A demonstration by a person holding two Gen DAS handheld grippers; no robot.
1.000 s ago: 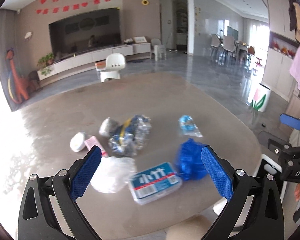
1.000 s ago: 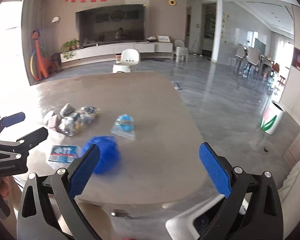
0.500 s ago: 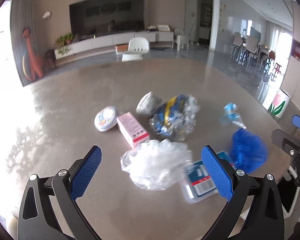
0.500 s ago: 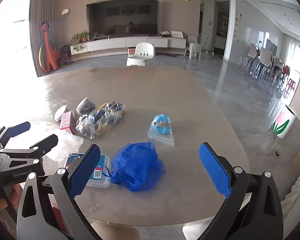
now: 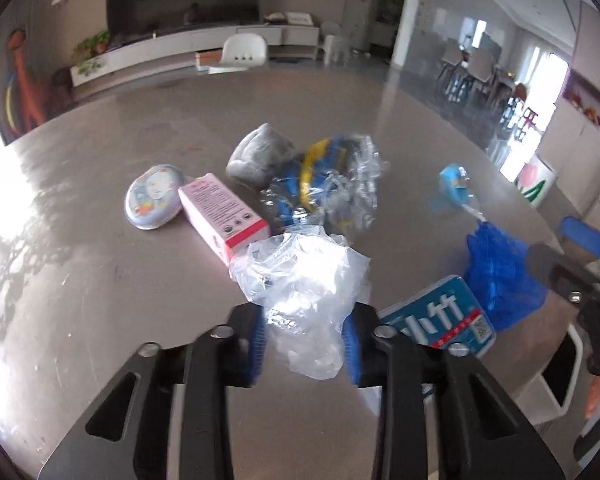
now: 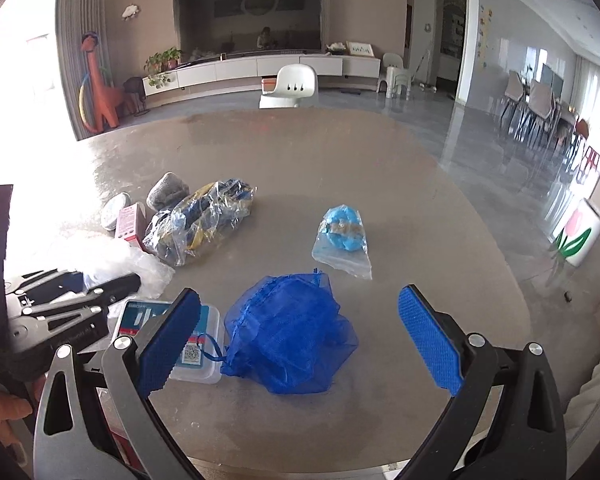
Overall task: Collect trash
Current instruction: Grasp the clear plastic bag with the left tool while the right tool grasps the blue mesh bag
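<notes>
behind the desk (image 6: 340,152) stretches a glossy grey floor, with a white chair (image 6: 290,86) at the far edge and a long low cabinet under a dark wall panel. trash lies scattered on the brown desk top.

my left hand-held gripper (image 5: 304,340) is clenched on a crumpled clear plastic bag (image 5: 304,276), its blue pads pressed into the lower folds. just beyond the bag lies a pink carton (image 5: 224,212), with a round tin (image 5: 154,196) beside it, a grey bundle (image 5: 260,152) further back, and a clear wrapper with blue and yellow contents (image 5: 324,188) touching the bag's far side. a blue tissue pack (image 5: 440,320) sits just right of my left fingers.

my right hand-held gripper (image 6: 296,340) hangs released, jaws wide apart, on either side of a blue mesh bag (image 6: 288,340) but not touching it. past it lies a small clear packet with something blue inside (image 6: 342,236), apart from the rest. a white bin with a tulip print (image 6: 578,236) stands on the floor to the right.
</notes>
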